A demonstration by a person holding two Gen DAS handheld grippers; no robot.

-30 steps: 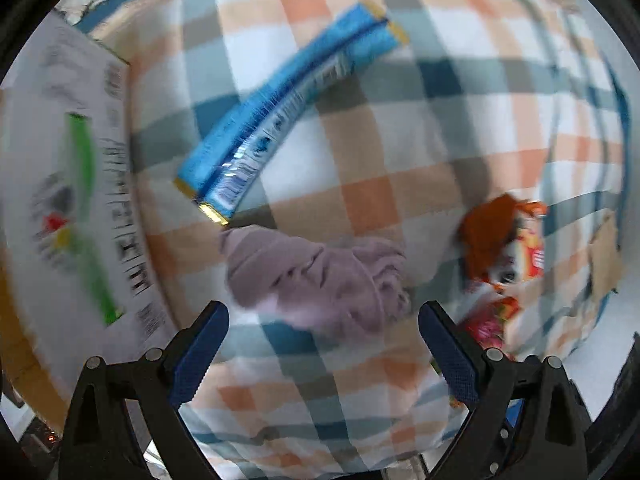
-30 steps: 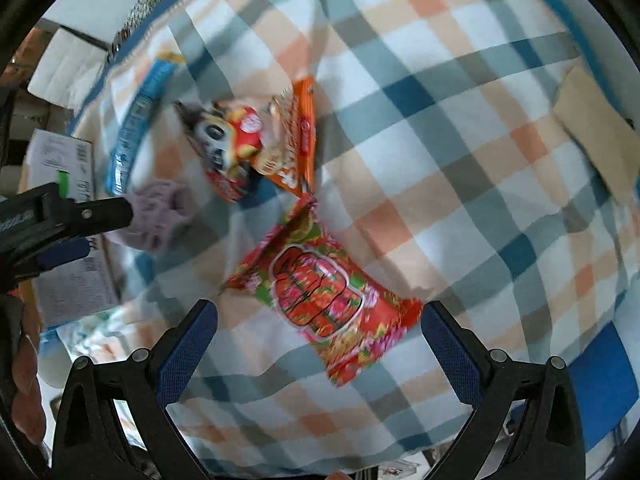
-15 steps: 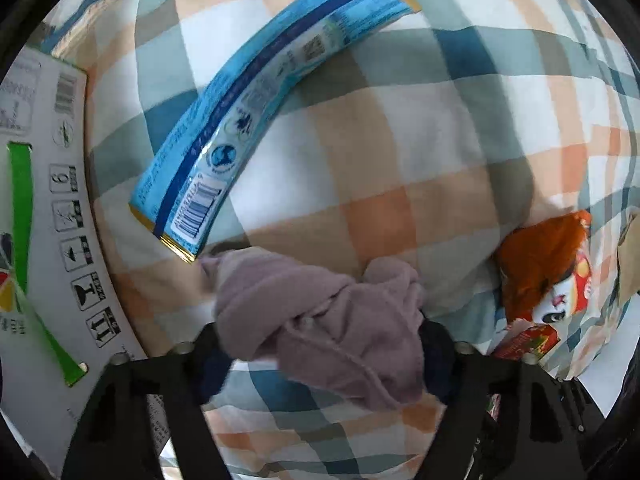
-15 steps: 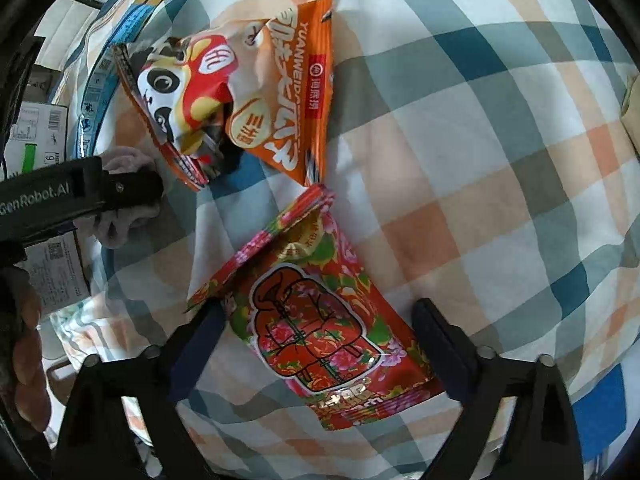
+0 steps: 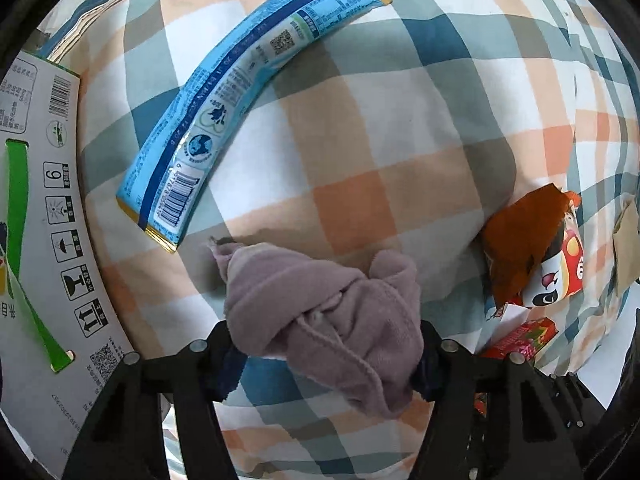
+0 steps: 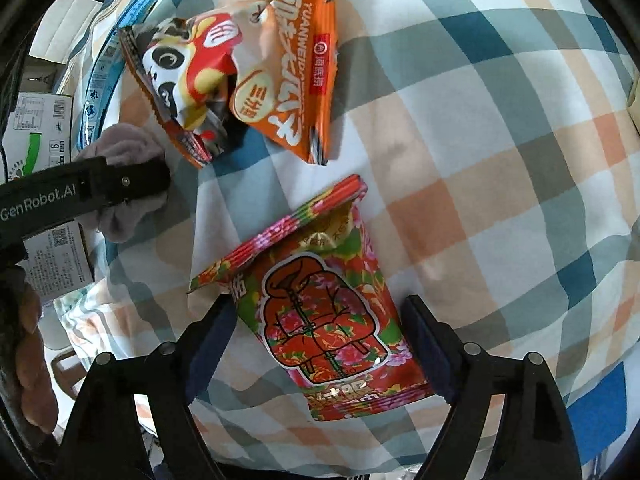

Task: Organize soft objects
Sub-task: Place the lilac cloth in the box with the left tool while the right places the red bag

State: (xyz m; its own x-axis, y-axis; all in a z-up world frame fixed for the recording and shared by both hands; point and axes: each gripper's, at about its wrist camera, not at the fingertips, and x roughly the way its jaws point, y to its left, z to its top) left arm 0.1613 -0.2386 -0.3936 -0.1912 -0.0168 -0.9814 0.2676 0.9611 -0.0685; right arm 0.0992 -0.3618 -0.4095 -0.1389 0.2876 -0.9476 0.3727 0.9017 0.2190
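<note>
My left gripper [image 5: 326,354] has just clenched its jaws on the mauve cloth [image 5: 320,320], lower centre, ready to lift; right gripper [image 6: 320,344], jaws released, now straddles the red snack bag [image 6: 324,320].

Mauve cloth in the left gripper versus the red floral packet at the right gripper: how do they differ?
The mauve cloth is plain, bunched and knotted; the red floral packet is printed, glossy and lies nearly flat. The left gripper is clamped on the cloth, while the right gripper only straddles the packet, jaws apart. Both rest on the checked blanket.
</note>
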